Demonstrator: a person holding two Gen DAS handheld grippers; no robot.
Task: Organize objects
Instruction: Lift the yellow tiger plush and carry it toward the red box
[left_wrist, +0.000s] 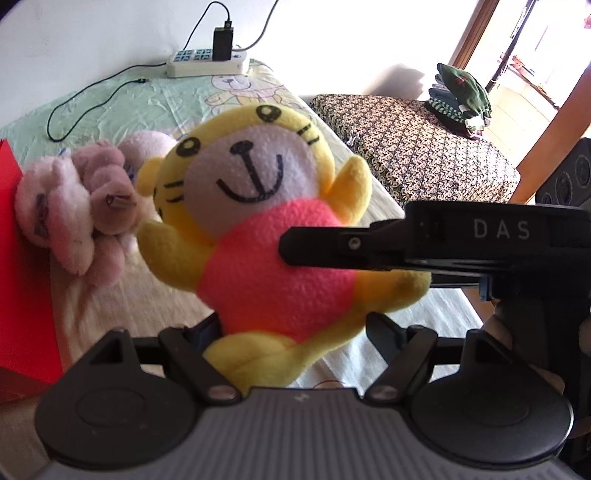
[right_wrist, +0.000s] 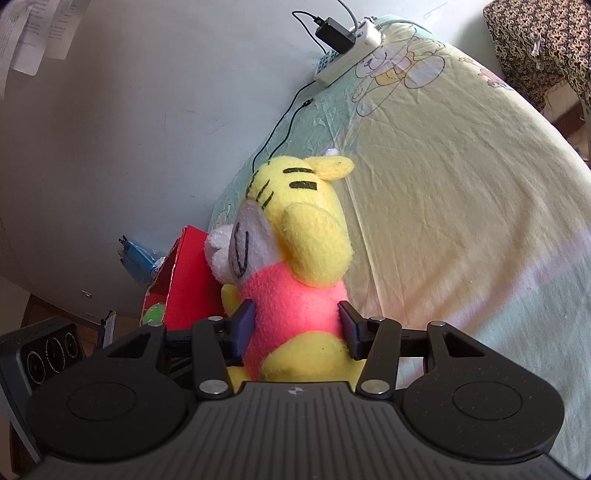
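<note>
**Tiger toy pinched by both grippers above the bed**

Nearest the lens in the right wrist view, the right gripper (right_wrist: 297, 328) has its two pads pressed into the pink belly of the tiger toy (right_wrist: 295, 258), one on each flank, so the jaws pinch the toy at the waist. The toy's head leans away from the camera, toward the red box (right_wrist: 186, 284) at the wall.

In the left wrist view the left gripper (left_wrist: 291, 332) has the toy's lower body and yellow tail between its fingers; the jaws stand partly apart with the plush filling the gap, and the pads appear to press on it. The toy (left_wrist: 258, 221) faces this camera, tilted, clear of the bed sheet (left_wrist: 110, 110). A finger of the right gripper (left_wrist: 317, 245) crosses in from the right and presses on its pink shirt.

Behind the toy, a pink plush (left_wrist: 74, 210) lies on the sheet beside the red box (left_wrist: 22, 258). A power strip (left_wrist: 207, 62) sits at the far edge of the bed.
</note>
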